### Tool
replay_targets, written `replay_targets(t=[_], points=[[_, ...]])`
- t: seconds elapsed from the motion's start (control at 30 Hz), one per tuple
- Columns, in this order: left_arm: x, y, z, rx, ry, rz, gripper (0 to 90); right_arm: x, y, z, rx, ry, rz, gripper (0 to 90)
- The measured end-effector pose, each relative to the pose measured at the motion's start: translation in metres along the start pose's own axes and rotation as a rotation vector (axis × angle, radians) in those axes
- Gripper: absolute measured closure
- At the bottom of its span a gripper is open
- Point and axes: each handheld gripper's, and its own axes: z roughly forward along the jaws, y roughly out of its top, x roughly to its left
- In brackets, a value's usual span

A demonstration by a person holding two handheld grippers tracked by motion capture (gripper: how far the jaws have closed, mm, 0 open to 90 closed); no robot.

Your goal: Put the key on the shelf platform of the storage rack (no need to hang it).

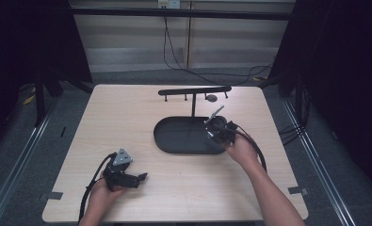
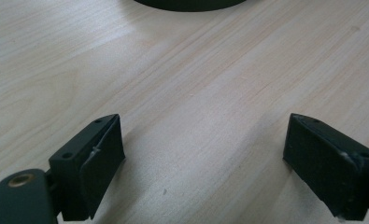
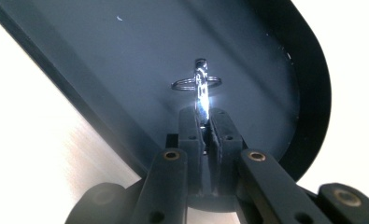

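A black oval tray (image 1: 174, 139) lies in the middle of the table, with a black T-shaped rack (image 1: 194, 90) rising from its far edge. My right gripper (image 1: 214, 126) hovers over the tray's right end, shut on a thin shiny metal piece (image 1: 216, 113) that points up and away. In the right gripper view, the metal piece (image 3: 201, 93) stands between the jaws with a small wire ring (image 3: 195, 83) through its far end, above the tray floor (image 3: 126, 51). My left gripper (image 1: 140, 178) rests low at the table's front left, open (image 2: 203, 158) and holding nothing.
A small grey oval thing (image 1: 212, 98) hangs under the rack's bar, right of the post. Short pegs stick down from the bar. The tray's rim (image 2: 187, 4) shows ahead of the left gripper. Pale wooden table (image 1: 127, 113); dark floor and cables beyond.
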Motion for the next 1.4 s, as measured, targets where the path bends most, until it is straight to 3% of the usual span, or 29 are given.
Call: replay_targets(t=[0.47, 1.4], points=[[0.000, 0.000, 0.000, 0.001, 0.000, -0.001, 11.9, -0.004, -0.002, 0.016, 0.018, 0.022, 0.031, 84.5], [0.000, 0.000, 0.000, 0.000, 0.000, 0.001, 11.9, -0.002, 0.000, 0.029, 0.034, -0.004, 0.043, 84.0]])
